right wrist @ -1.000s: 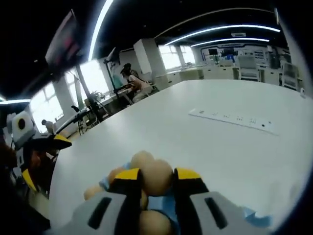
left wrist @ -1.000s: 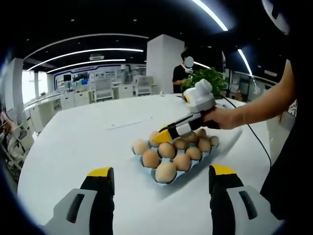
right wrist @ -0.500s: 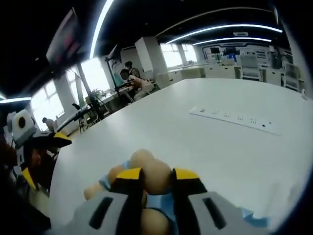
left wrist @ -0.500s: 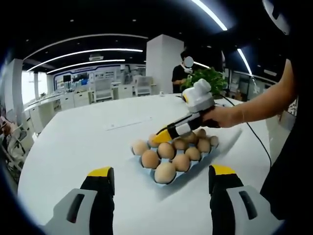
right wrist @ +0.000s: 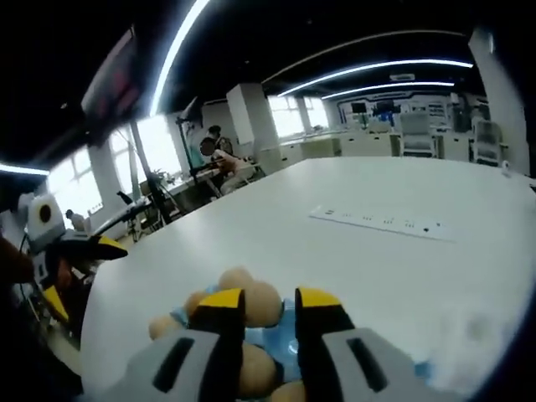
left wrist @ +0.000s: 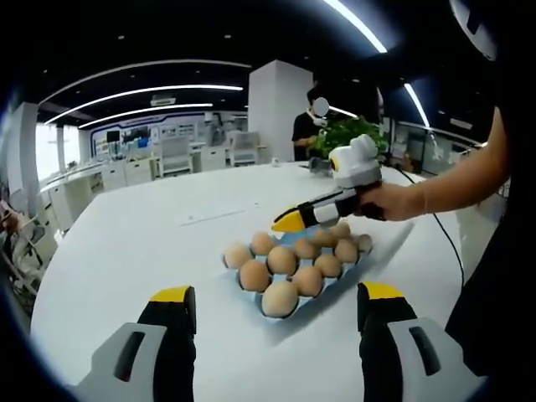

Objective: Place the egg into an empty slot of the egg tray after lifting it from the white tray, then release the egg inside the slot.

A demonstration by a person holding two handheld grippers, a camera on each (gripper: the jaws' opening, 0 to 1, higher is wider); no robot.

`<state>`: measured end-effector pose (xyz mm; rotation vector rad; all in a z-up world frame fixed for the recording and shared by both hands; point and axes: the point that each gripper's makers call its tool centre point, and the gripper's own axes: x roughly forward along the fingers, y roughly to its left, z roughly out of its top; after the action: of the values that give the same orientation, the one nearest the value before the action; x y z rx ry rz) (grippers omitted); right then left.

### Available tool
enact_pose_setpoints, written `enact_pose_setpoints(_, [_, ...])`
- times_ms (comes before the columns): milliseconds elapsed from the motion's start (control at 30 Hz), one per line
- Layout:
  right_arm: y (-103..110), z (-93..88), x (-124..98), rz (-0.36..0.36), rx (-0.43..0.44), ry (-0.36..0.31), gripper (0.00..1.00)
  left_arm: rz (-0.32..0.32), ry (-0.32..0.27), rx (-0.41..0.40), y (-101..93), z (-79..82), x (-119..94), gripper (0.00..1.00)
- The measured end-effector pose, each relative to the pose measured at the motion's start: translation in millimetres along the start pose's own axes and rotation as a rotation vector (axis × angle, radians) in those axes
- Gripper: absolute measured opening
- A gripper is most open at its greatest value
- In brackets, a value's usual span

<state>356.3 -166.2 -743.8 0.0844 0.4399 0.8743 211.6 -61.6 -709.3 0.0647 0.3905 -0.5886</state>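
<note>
Now, line by line:
Step in hand: by my reading, the release into the slot; the right tongs (left wrist: 289, 221) hang just above the far edge of the egg tray (left wrist: 373, 254), seen from the left gripper view.
Right tongs: in the right gripper view (right wrist: 260, 302) the yellow-tipped jaws stand a narrow gap apart with nothing gripped between them; blue tray shows through the gap.
Egg: the egg (right wrist: 258, 303) just past the tips looks seated in the tray, though I cannot tell for sure which one was carried.
Egg tray: blue, nearly full of brown eggs, resting on the white surface (left wrist: 134, 251).
Left tongs: wide open (left wrist: 276, 295), holding nothing, well back from the tray.
Next move: probably lift the right tongs straight clear without nudging neighbouring eggs.
White tray: its whereabouts I cannot tell.
</note>
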Motion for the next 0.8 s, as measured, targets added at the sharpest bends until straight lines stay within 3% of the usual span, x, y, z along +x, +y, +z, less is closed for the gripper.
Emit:
enact_pose_setpoints(433, [-52,-11.3,-54,-0.167,0.048,-0.034,0.23,-0.009,-0.007,0.004,-0.8,2.5,2,0.80])
enact_pose_setpoints(800, [-95,-19.9,-99,-0.322,0.030,-0.044,0.23,-0.009,-0.011,0.005,-0.1,3.9,3,0.80])
